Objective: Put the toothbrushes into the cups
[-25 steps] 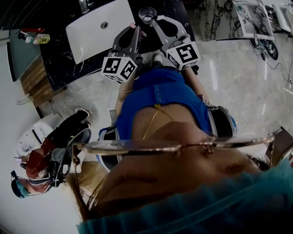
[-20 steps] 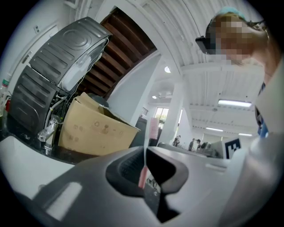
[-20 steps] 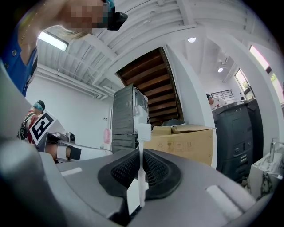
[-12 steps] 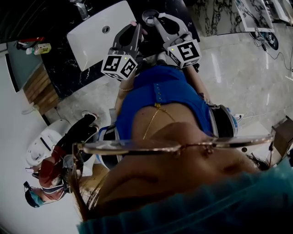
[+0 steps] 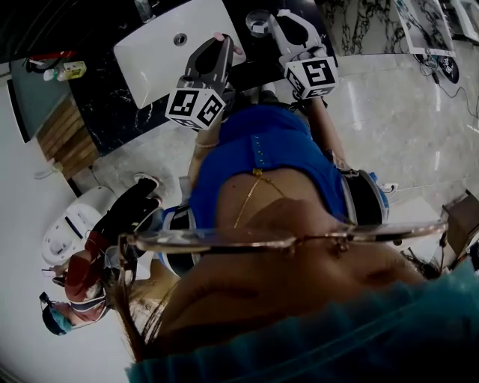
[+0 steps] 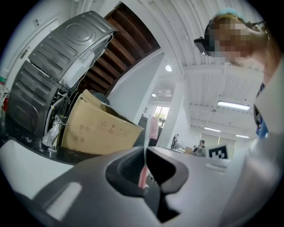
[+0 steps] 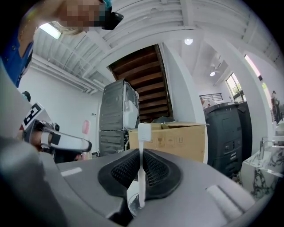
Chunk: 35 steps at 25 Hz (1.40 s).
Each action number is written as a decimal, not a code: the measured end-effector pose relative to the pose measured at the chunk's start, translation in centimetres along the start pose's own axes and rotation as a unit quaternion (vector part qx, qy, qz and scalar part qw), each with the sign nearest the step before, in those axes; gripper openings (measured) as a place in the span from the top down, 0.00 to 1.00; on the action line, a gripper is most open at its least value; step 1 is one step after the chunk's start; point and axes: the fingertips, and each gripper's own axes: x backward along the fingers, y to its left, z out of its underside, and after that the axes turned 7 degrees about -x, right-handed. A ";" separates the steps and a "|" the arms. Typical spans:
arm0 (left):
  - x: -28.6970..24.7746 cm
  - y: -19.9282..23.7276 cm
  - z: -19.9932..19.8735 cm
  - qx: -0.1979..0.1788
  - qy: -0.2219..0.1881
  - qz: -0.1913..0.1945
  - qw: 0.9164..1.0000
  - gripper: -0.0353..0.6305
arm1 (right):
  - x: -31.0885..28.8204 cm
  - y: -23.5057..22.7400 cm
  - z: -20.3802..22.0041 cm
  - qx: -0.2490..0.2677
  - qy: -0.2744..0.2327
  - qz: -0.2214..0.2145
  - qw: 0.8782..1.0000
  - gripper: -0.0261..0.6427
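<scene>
Pink plastic was seen in the head view at the tip of the left gripper [image 5: 224,43]. There the pink toothbrush [image 5: 218,35] was held over the dark bench [image 5: 97,105], just beside the white sink [image 5: 153,48]. The right gripper [image 5: 283,21] was placed beside a clear cup [image 5: 258,22], apparently standing on the bench. One cup was counted; a second could not be made out.

In the left gripper view, the jaws were seen clamped on the pink toothbrush's handle, with the bristle head upright above them.

In the right gripper view, the jaws were seen clenched on a white toothbrush [image 7: 142,173], also with its bristles up. The cup's rim was glimpsed just below its lower end. Two toothbrushes were counted, one per gripper.

Both brushes were judged light, stiff and slim, with smooth handles liable to pivot between the pads, so a hold at mid-handle was judged best. The cup was judged light and easily tipped, so a gentle lowering would be needed.
</scene>
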 end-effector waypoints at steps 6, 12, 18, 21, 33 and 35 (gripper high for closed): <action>1.1 1.0 0.3 0.004 0.003 -0.012 1.000 0.93 | -1.1 -2.0 3.1 -0.039 0.001 0.021 0.999 0.93; 2.1 2.1 0.7 0.011 0.007 -0.024 1.000 0.93 | -2.6 -3.5 7.1 -0.076 0.024 0.051 0.995 0.93; 2.8 2.6 1.0 0.014 0.008 -0.032 0.999 0.93 | -2.9 -3.7 9.7 -0.098 0.037 0.071 0.992 0.93; 2.8 2.6 1.2 0.015 0.011 -0.031 0.999 0.93 | -2.8 -3.9 10.5 -0.107 0.045 0.080 0.990 0.92; 1.8 2.2 0.9 0.015 0.007 -0.013 1.000 0.93 | -2.2 -5.4 12.3 -0.099 0.086 0.121 0.984 0.83; 1.7 2.1 0.8 0.016 0.007 -0.011 1.000 0.93 | -2.1 -5.8 12.6 -0.100 0.095 0.130 0.982 0.82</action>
